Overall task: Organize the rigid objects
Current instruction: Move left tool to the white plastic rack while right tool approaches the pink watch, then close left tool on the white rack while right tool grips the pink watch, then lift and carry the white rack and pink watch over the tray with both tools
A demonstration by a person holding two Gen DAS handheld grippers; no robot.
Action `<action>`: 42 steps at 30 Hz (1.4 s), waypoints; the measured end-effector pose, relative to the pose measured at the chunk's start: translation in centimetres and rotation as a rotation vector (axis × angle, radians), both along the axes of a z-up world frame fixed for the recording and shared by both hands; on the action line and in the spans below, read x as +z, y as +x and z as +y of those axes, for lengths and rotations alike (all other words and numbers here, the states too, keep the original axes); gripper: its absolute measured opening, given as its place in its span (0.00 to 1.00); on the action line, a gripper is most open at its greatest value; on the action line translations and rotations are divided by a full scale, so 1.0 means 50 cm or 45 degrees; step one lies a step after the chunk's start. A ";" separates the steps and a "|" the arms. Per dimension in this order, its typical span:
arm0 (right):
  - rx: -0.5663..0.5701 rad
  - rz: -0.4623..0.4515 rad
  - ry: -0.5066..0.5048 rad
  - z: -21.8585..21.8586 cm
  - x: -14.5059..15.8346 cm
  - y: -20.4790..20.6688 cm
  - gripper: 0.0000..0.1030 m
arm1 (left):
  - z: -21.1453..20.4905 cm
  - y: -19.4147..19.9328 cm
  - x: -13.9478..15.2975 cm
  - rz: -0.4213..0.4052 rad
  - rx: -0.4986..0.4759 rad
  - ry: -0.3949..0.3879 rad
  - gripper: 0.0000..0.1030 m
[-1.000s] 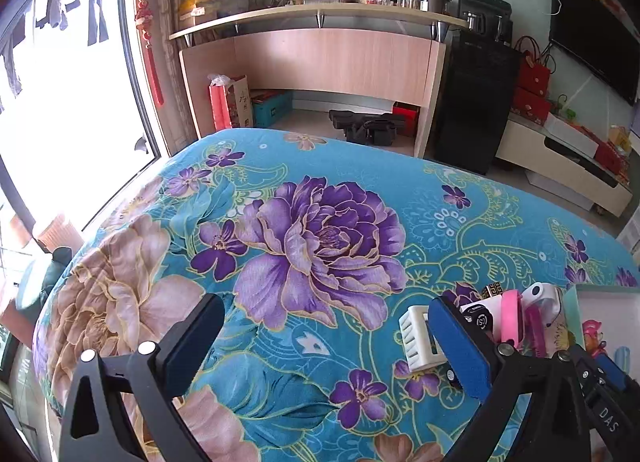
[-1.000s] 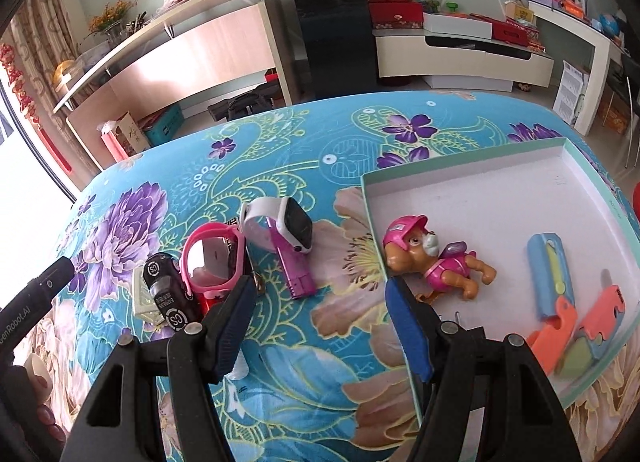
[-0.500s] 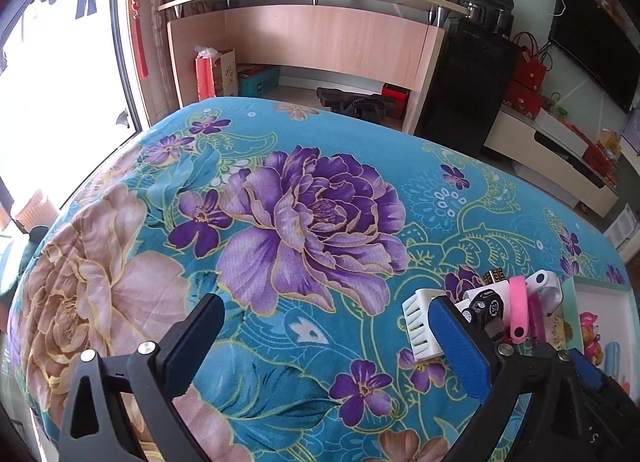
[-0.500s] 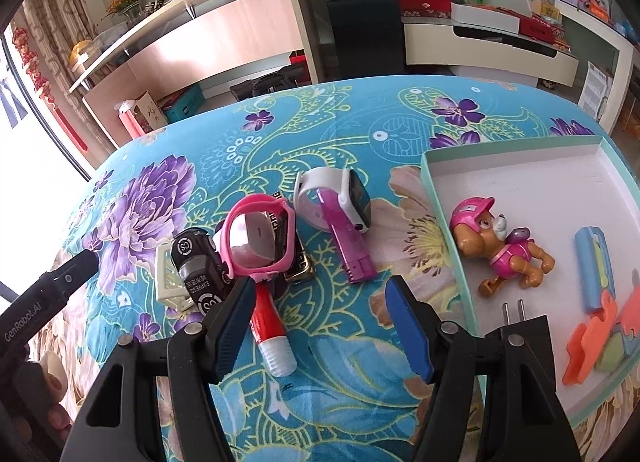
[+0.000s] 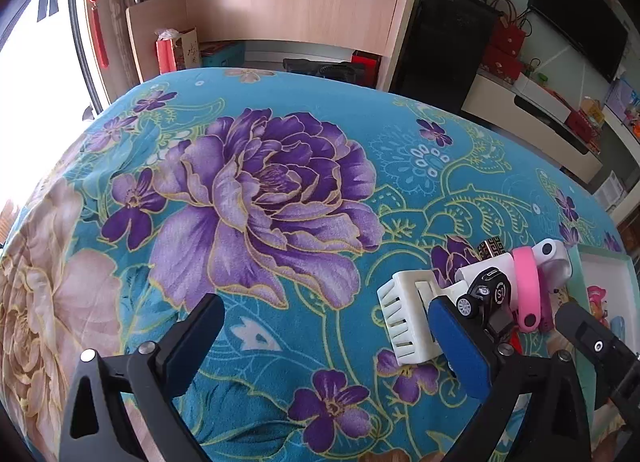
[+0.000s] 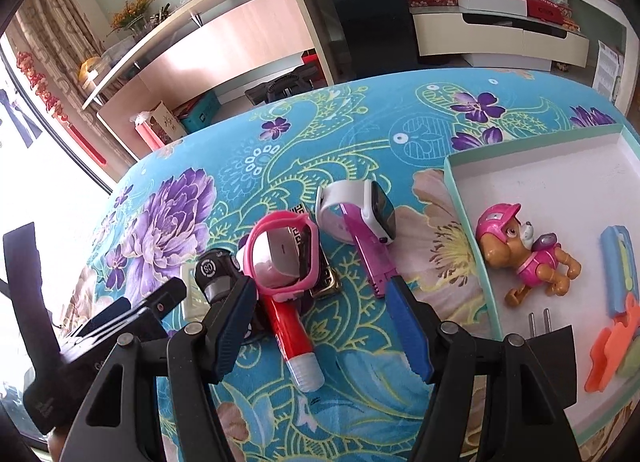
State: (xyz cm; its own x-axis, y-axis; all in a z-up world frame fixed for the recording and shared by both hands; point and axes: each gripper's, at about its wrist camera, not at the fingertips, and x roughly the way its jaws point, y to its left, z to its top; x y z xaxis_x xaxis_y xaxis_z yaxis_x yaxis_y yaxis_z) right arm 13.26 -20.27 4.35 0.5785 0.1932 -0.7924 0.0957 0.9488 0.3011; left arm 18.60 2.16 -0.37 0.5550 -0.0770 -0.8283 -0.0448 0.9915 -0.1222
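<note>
A pile of small objects lies on the floral cloth: a black toy car (image 6: 214, 274), a pink-framed mirror (image 6: 280, 254), a red tube (image 6: 294, 332), a white and purple watch (image 6: 360, 213) and a white ribbed part (image 5: 406, 316). My right gripper (image 6: 320, 326) is open, low over the pile, with the red tube between its fingers. My left gripper (image 5: 324, 342) is open and empty; its right finger (image 5: 460, 346) is beside the white part and the car (image 5: 486, 296). A white tray (image 6: 464, 201) at the right holds a pink dog figure (image 6: 524, 250), a blue piece and orange pieces.
The table's far edge drops to the floor, with a wooden counter (image 5: 288, 13) and a black cabinet (image 6: 368, 9) beyond. A window is at the left. The left gripper's body (image 6: 100, 326) shows at the lower left of the right wrist view.
My right gripper has moved left and down, from beside the tray to over the pile; the red tube now lies between its fingers. My left gripper has moved closer to the pile.
</note>
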 end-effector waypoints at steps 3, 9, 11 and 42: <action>0.018 -0.001 -0.002 0.009 0.001 0.016 0.66 | -0.003 0.006 -0.003 0.004 -0.008 0.013 1.00; 0.054 0.007 0.006 0.030 -0.006 0.046 0.65 | -0.009 0.016 -0.009 0.010 -0.037 0.014 0.95; 0.071 0.009 0.005 0.037 -0.013 0.051 0.64 | -0.017 0.017 -0.012 0.018 -0.057 0.018 0.90; 0.056 -0.010 0.111 0.018 -0.025 0.044 0.50 | -0.028 0.010 0.000 -0.034 -0.072 0.003 0.14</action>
State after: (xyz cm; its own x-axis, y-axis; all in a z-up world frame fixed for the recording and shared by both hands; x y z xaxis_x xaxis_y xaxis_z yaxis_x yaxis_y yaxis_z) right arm 15.44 -19.36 3.11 0.5741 0.2867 -0.7670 0.0517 0.9221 0.3834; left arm 19.10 0.76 -0.35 0.5720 -0.1072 -0.8132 0.0147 0.9926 -0.1204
